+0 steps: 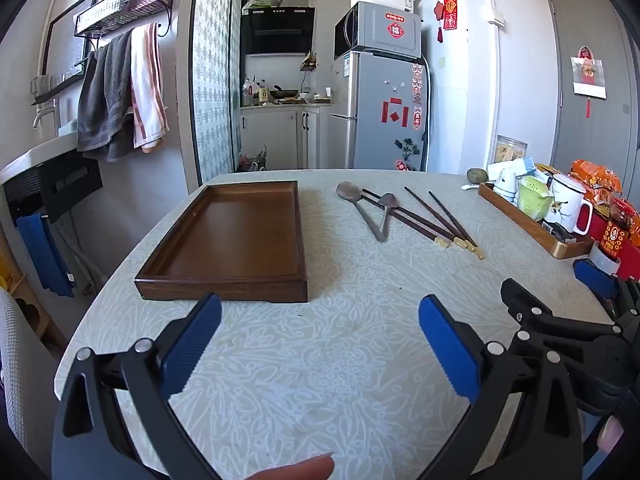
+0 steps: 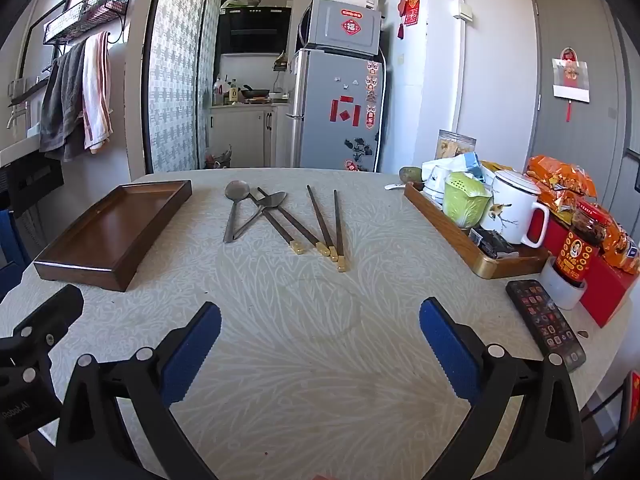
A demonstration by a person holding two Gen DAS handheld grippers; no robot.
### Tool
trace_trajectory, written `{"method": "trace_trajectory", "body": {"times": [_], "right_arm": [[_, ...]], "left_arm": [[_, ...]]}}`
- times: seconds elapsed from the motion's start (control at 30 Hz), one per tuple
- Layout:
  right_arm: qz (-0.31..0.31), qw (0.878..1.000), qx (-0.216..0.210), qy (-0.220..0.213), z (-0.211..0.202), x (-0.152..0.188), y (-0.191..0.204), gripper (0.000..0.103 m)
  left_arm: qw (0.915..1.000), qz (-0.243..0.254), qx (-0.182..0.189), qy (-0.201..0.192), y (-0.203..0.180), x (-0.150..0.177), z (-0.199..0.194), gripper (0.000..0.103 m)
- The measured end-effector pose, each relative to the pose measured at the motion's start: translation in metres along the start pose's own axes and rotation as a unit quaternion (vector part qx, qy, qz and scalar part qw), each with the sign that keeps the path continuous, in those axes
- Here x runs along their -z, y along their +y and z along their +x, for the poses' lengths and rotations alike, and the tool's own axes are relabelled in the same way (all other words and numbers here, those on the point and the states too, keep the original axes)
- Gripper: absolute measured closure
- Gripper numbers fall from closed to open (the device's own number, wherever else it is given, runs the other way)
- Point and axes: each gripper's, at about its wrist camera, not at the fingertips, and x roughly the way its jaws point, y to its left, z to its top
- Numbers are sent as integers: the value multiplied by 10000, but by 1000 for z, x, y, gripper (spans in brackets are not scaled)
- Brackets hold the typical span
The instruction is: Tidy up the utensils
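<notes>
The left gripper (image 1: 320, 344) hangs over the near part of the table (image 1: 340, 360), its blue-padded fingers (image 1: 192, 344) spread wide apart with nothing between them. The right gripper (image 2: 320, 344) hangs beside it over the same patterned cloth, fingers (image 2: 450, 348) likewise fully apart and empty. A smartphone (image 2: 546, 324) lies flat on the table just right of the right gripper. Farther in, on the left, an empty brown wooden tray (image 1: 224, 236) sits flat near the table edge. To its right, well apart from both grippers, the utensils lie loose on the cloth: a large spoon (image 2: 233, 208) and a smaller spoon (image 2: 264, 210) with handles crossing, then four dark chopsticks (image 2: 320, 222) with gold-coloured ends pointing toward the cameras. One chopstick passes under or against the smaller spoon; which cannot be told. At the right edge, a second tray (image 2: 452, 236) carries a green cup (image 2: 464, 200) and a white mug (image 2: 512, 212). A grey refrigerator (image 2: 340, 112) stands beyond the table.
</notes>
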Motion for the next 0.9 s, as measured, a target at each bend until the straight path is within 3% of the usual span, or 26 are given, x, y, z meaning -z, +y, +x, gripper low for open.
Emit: {"method": "trace_trajectory", "body": {"times": [0.9], "right_arm": [[12,10000,-13,15,-2,0,1,3]], "left_arm": [[10000,-10,9,10,0,0,0,2]]}}
